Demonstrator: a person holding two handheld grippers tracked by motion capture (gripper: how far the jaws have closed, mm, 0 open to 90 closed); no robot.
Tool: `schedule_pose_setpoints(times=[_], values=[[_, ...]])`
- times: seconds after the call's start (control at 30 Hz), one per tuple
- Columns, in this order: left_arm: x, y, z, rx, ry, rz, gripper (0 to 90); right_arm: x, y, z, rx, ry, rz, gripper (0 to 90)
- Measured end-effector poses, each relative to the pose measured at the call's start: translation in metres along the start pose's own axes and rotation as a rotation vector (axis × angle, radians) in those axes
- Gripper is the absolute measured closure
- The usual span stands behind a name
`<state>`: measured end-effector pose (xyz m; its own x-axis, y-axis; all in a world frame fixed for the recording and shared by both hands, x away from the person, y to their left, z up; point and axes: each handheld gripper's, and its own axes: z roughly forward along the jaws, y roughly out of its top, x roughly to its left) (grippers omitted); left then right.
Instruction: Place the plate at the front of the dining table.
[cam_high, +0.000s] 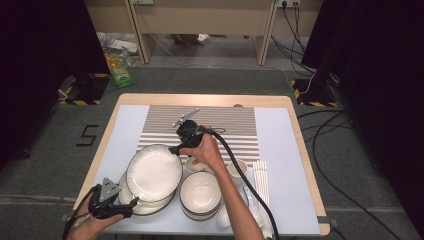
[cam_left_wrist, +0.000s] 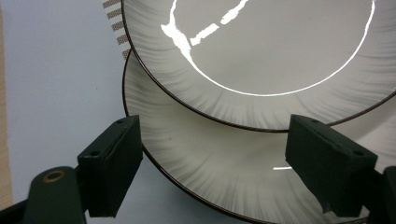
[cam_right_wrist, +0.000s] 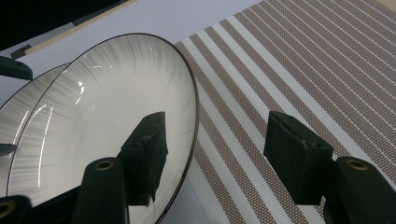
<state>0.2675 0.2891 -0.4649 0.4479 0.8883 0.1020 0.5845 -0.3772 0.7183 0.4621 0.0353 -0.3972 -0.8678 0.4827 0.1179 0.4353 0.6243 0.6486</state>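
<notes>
Two white plates with dark rims are stacked at the table's front left. The top plate (cam_high: 154, 172) (cam_left_wrist: 261, 60) (cam_right_wrist: 107, 121) sits shifted off the lower plate (cam_high: 142, 208) (cam_left_wrist: 219, 158). My right gripper (cam_high: 173, 149) (cam_right_wrist: 217, 154) is at the top plate's far right rim, open. One jaw is over the plate's inside and the other over the striped placemat (cam_high: 215, 125) (cam_right_wrist: 299, 70), with the rim between them and untouched. My left gripper (cam_high: 128, 204) (cam_left_wrist: 219, 172) stands open at the lower plate's near left edge and holds nothing.
A white bowl (cam_high: 200, 193) with a dark band sits right of the plates. Behind it are a small dish (cam_high: 194, 164) and a cup (cam_high: 239, 168). White spoons (cam_high: 252, 210) and chopsticks (cam_high: 261, 176) lie at the right. A pale blue cloth (cam_high: 125, 125) covers the tabletop.
</notes>
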Motion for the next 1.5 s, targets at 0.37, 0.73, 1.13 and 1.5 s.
schedule_pose_setpoints(times=[0.37,0.73,1.13,1.5], values=[[0.002,0.001,0.004,-0.012,0.011,-0.034,17.7,0.003,0.000,0.012,0.042,0.046,0.012,47.1],[-0.001,0.001,0.004,-0.007,0.025,-0.016,17.3,0.009,0.004,0.021,0.068,0.066,0.010,54.7],[-0.003,0.002,0.006,-0.011,0.044,-0.013,16.6,0.009,0.002,0.029,0.095,0.079,0.028,58.9],[-0.003,0.002,0.006,-0.008,0.042,-0.013,16.2,0.007,0.000,0.038,0.118,0.099,0.074,62.8]])
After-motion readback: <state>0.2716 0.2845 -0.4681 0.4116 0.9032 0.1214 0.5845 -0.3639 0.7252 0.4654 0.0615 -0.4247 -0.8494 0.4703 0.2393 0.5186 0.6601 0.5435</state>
